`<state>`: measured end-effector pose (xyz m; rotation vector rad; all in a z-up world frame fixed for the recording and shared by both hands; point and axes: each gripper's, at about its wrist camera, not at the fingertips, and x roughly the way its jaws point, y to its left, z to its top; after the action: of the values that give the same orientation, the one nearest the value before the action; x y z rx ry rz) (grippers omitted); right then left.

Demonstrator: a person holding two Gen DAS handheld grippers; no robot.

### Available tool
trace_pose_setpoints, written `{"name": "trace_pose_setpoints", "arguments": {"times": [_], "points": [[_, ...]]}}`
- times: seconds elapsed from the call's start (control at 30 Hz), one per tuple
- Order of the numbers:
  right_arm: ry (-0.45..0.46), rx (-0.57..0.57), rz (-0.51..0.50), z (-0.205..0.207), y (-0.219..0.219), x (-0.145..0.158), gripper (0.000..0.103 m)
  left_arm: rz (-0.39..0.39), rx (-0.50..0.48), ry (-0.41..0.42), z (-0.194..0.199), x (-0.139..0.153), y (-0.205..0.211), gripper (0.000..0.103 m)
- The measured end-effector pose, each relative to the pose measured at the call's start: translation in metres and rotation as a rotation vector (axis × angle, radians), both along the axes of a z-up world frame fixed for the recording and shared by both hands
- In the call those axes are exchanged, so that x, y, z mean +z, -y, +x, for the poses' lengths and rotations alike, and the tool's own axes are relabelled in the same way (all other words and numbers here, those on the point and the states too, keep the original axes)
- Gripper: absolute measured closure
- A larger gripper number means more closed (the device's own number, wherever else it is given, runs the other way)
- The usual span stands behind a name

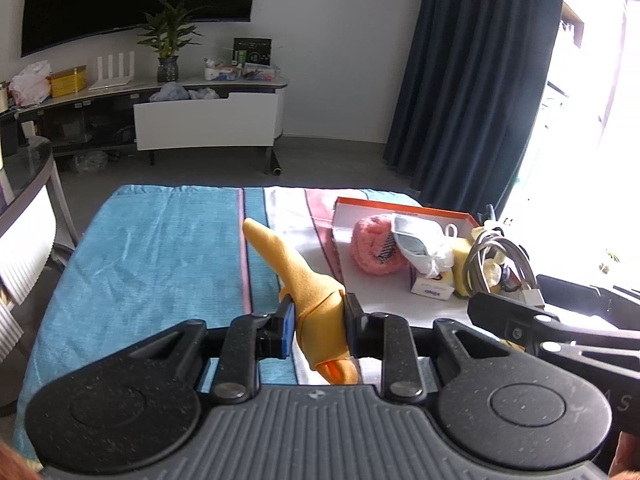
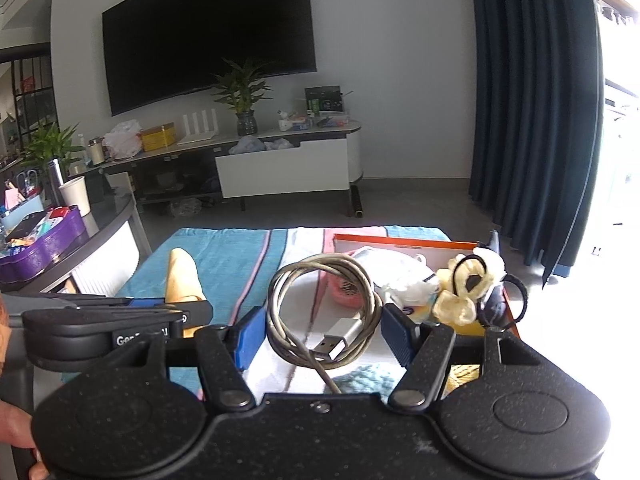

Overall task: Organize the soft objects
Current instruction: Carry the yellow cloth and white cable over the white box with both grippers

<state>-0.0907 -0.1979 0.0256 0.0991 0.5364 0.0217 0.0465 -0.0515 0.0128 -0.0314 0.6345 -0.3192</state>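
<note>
Nearest the left wrist camera, the left tool [image 1: 318, 316] is clamped on a rolled yellow cloth [image 1: 296, 272], its blue pad and black pad pressing the roll from both sides. One end of the cloth pokes back under the tool toward the camera; the other end sticks up and away, above a striped towel [image 1: 152, 256] that covers the table. The towel runs teal on the left, then a thin pink line, then white and pink bands further right.

To the right of the cloth an orange-rimmed box [image 1: 404, 205] lies on the towel. Inside it, from left to right, sit a pink fuzzy ball [image 1: 370, 246], a grey and white pouch [image 1: 420, 244] leaning on the ball, a small tissue pack [image 1: 432, 289] in front of them, and a yellow sponge [image 1: 462, 260].

At the right edge of that view the right tool shows from the side, with a coiled cable [image 1: 496, 256] at its tips. In the right wrist view the right tool [image 2: 324, 334] stands wide, and the coiled cable [image 2: 324, 312] sits between its blue pads, the metal USB plug pointing at the camera. The coil seems to fill the gap, yet I cannot tell if the pads press it. Right of the cable, a cream scrunchie [image 2: 470, 284] and a black hair tie [image 2: 516, 296] hang at the box's right side.
</note>
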Motion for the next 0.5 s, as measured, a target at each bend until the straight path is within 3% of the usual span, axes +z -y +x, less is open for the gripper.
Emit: {"name": "trace_pose_setpoints", "arguments": {"times": [0.5], "points": [[-0.008, -0.059, 0.006, -0.001, 0.025, -0.001, 0.027, 0.003, -0.065, -0.012, 0.006, -0.001, 0.027, 0.077]]}}
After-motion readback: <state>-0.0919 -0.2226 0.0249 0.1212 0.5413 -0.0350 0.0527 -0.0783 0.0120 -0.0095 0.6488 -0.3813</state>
